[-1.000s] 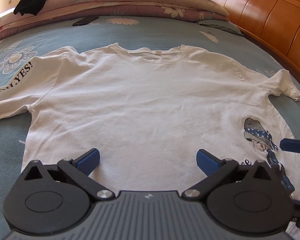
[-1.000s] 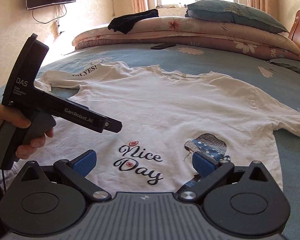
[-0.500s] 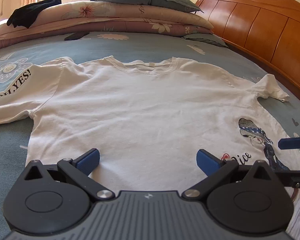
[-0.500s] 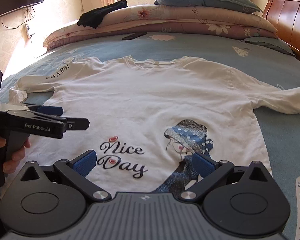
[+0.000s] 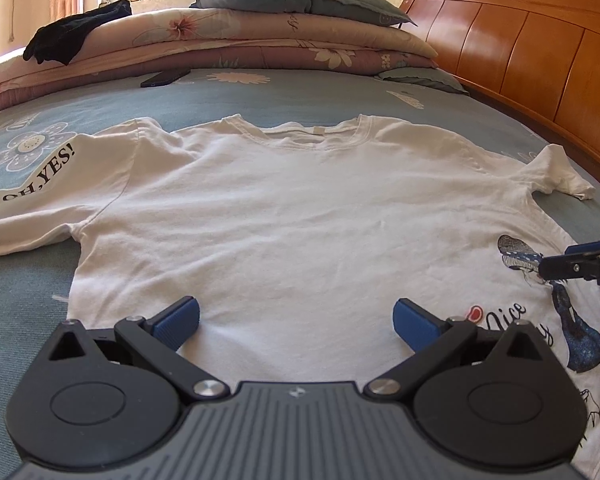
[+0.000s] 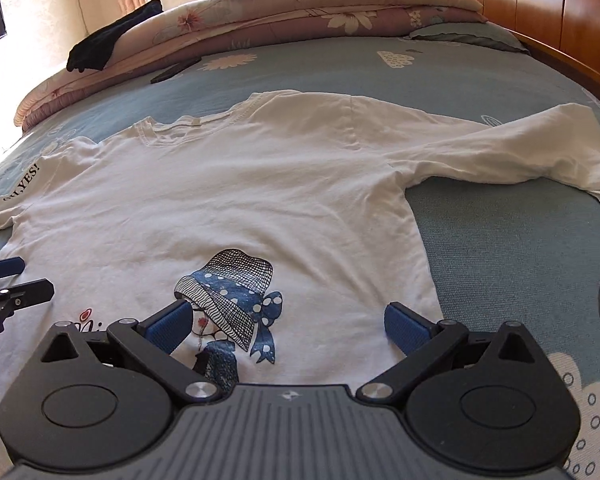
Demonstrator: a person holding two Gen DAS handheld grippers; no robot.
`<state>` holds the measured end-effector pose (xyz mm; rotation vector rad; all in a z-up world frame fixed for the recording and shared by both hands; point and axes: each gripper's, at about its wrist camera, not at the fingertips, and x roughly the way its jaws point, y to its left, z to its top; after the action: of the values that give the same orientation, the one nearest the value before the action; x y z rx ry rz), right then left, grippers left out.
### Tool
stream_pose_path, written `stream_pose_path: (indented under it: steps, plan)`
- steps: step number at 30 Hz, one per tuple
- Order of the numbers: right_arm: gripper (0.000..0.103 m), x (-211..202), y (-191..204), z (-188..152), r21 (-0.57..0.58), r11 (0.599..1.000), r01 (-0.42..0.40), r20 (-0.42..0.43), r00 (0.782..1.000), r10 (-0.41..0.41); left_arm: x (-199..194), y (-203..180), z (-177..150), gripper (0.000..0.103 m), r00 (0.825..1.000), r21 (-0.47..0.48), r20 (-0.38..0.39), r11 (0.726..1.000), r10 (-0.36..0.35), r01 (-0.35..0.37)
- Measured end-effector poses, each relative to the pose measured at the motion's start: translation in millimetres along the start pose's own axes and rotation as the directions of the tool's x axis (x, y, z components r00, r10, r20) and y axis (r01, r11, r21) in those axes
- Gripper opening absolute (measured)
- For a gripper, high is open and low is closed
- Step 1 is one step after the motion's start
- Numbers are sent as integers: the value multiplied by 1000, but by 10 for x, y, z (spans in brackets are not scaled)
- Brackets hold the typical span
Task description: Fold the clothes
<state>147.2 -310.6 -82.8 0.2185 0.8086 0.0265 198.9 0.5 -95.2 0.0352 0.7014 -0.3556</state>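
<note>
On the blue bedspread (image 5: 284,96), a white T-shirt (image 5: 300,216) lies flat
Left gripper (image 5: 296,320) and right gripper (image 6: 284,322) sit low over its hem, jaws apart, holding nothing

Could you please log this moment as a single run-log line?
stage: pre-grasp | white T-shirt: spread flat on bed, unfolded | left gripper: open, over hem | right gripper: open, over hem

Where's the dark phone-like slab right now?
In both wrist views the dark slab lies flat on the blue bedsheet, beyond the white T-shirt's collar and left of centre, just before the folded quilts.
</note>
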Motion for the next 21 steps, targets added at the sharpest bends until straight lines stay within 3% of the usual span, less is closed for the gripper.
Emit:
stream_pose_path:
  steps: [4, 8, 12, 17, 21]
  plan:
    - [103, -38, 16, -129, -1, 1000, 8, 12, 1000, -8, 14, 6, -2, 102, 1000, -6, 8, 1000, 1, -1]
    - [103, -20, 172, -260, -106, 991, 87, 33, 996, -84, 20, 0, -11, 102, 1000, 1, 13, 1000, 4, -4]
    - [103, -72, 214, -212, -84, 988, 132, -31, 990, -135, 17, -6, -17, 102, 1000, 5, 16, 1000, 6, -6]
    - [103, -220, 129, 131, 2, 1000, 29, 47, 998, -29, 21, -19, -20, 102, 1000, 13, 16, 1000, 11, -11]
    - [103, -36, 8, 612, 88, 993, -81, 112, 991, 71, 32, -38, -25, 102, 1000, 28, 17, 999, 19, -19]
